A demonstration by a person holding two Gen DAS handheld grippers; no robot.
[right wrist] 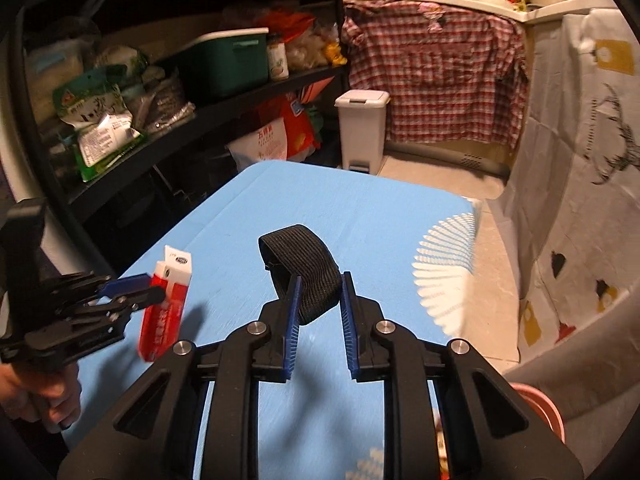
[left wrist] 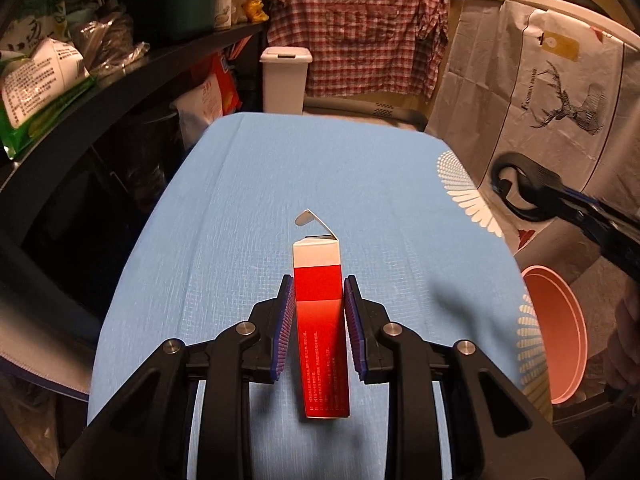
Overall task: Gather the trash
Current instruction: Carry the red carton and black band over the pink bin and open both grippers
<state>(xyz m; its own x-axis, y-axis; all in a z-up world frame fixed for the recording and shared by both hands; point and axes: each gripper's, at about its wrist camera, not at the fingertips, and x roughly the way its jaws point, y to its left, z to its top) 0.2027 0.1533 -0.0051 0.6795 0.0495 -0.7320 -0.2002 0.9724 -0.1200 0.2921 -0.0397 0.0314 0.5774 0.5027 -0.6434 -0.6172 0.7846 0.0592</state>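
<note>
A red and white carton box [left wrist: 320, 328] with its end flap open sits between the pads of my left gripper [left wrist: 319, 286], which is shut on it just above the blue tablecloth [left wrist: 240, 220]. The right wrist view shows the same box [right wrist: 166, 312] held off the table by the left gripper [right wrist: 132, 292]. My right gripper [right wrist: 319, 280] is shut on a black elastic band loop [right wrist: 304, 272], held above the cloth. In the left wrist view it [left wrist: 532, 190] hangs at the right, past the table edge.
A pink round basin [left wrist: 556, 332] stands on the floor right of the table. A white pedal bin [left wrist: 285, 80] stands beyond the far table edge. Black shelves [left wrist: 120, 80] with bags and a green box run along the left. A printed cloth [left wrist: 560, 100] hangs at the right.
</note>
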